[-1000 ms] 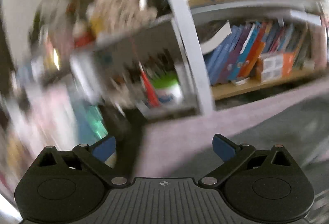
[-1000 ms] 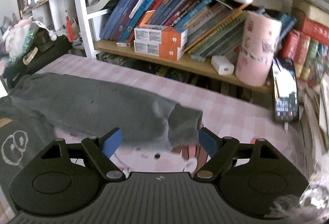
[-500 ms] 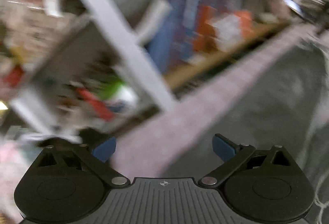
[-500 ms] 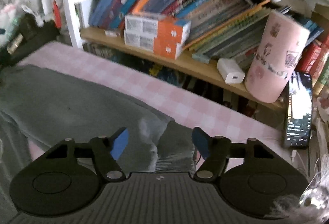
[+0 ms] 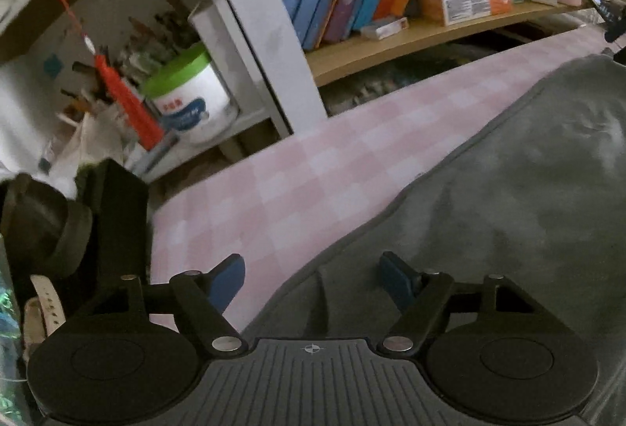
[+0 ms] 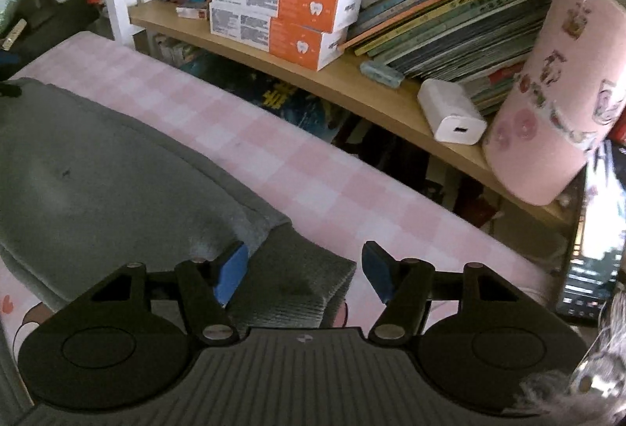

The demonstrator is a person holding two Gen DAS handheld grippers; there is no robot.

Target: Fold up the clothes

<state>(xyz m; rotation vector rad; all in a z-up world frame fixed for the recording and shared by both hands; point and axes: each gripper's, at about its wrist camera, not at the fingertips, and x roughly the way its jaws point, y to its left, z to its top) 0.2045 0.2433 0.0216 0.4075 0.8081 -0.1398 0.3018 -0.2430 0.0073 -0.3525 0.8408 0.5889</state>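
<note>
Grey garment (image 5: pixel 508 214) spread flat over the pink checked cloth (image 5: pixel 313 167), in front of the low bookshelf (image 6: pixel 352 81); probably laid out so on purpose, so that edges and corners are easy to reach for folding.

Left gripper (image 5: pixel 313 279) low over the garment's edge, jaws wide apart, nothing between them. Blue left finger (image 5: pixel 227 283) above the pink cloth, the other finger above the grey fabric, so the hem runs between the two. Cannot tell whether the fingertips touch the fabric or only hover just over it. Seems placed this way to pinch the hem from both sides.

Right gripper (image 6: pixel 305 271) at the other end of the garment (image 6: pixel 98 183), also wide open and holding nothing. Ribbed cuff end (image 6: pixel 297 281) directly between the fingers: left finger (image 6: pixel 231 271) just beside or on the lighter fabric near the seam, right finger beyond the cuff's corner, over the pink cloth. Apparently lined up to take the cuff, judged from the position only.

Both ends of the garment near a gripper, neither end gripped; fold not yet begun, as far as visible. White charger (image 6: pixel 450 116) and pink cylinder (image 6: pixel 547 105) on the shelf, well apart from the work.
</note>
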